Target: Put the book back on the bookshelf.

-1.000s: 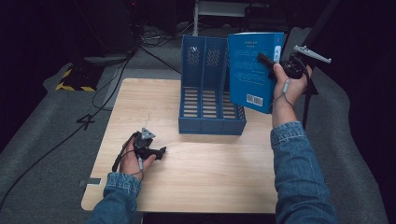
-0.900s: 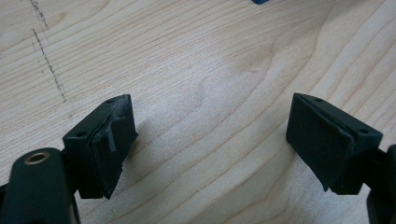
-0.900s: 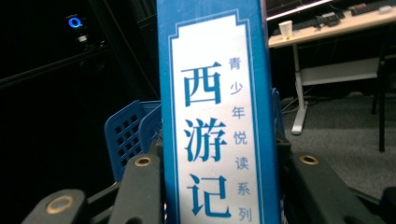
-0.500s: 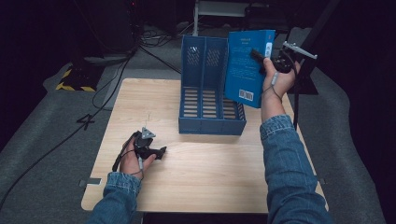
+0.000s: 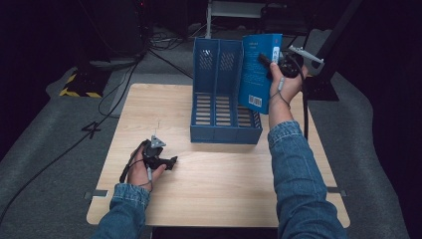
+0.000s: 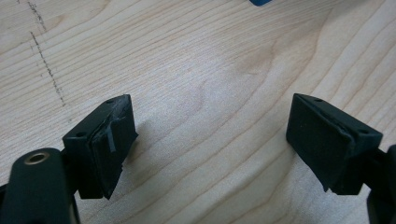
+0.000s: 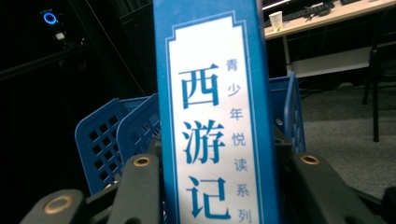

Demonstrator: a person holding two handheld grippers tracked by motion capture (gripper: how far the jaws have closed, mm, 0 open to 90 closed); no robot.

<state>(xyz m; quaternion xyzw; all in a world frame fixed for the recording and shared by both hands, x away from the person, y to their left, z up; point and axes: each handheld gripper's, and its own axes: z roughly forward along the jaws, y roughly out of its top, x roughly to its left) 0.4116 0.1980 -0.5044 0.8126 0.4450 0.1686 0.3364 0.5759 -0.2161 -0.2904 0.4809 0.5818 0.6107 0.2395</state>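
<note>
Since a second ago our right tool (image 5: 266, 60) has carried the blue book (image 5: 256, 69) leftward and a little lower, over the right slot of the blue file rack (image 5: 219, 99). It pinches the book's spine, upright between its jaws. Our left tool (image 5: 171, 161) rests on the tabletop (image 5: 219, 184) with jaws spread wide, holding nothing. Bare wood lies open in front of the rack.

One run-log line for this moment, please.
right hand-held gripper: shut on book | book: over file rack, right side | left hand-held gripper: open, on table
</note>
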